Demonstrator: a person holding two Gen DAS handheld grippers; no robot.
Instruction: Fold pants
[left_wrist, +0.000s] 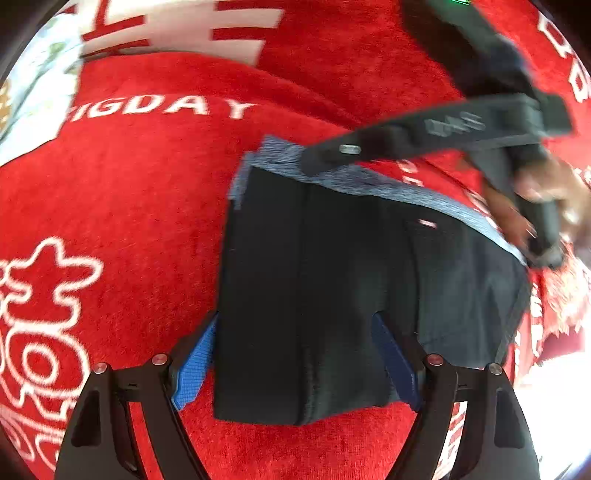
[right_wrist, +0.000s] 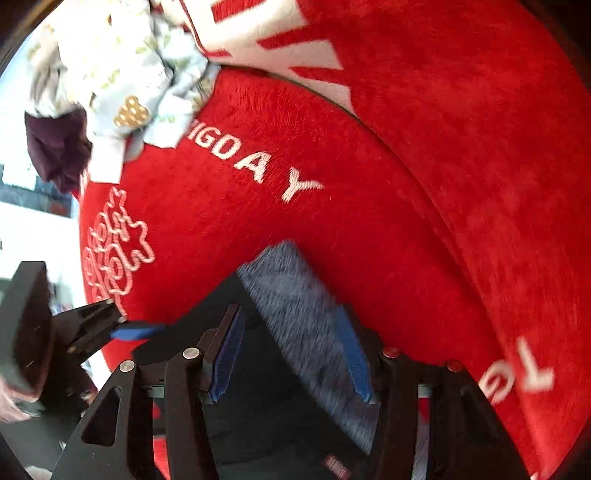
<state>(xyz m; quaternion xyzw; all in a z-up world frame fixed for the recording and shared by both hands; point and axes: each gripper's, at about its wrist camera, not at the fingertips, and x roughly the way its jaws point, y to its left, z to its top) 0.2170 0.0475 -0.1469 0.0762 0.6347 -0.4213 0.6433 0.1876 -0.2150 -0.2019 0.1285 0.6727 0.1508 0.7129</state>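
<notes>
Lying folded on the red plush blanket with white lettering (left_wrist: 129, 192), the dark navy pants with a grey-blue waistband (left_wrist: 332, 280) sit between the spread blue pads of the left tool (left_wrist: 295, 354). The right tool (right_wrist: 291, 350), jaws wide, straddles the waistband edge, holding nothing.

- Work surface: red plush blanket (left_wrist: 147, 192), fills most of both views
- White lettering on it, reads "...IGDAY" (right_wrist: 255, 166); white outline emblem (left_wrist: 40, 332) near one edge
- White block with red stripes (left_wrist: 184, 26) at the far side
- More white letters (right_wrist: 517, 376) at the other edge, blurred, unreadable
- Crumpled pale printed cloth (right_wrist: 122, 62) heaped at the blanket's far corner, dark maroon cloth (right_wrist: 55, 147) beside it
- Bright white area (right_wrist: 33, 225) past the blanket edge, overexposed
</notes>
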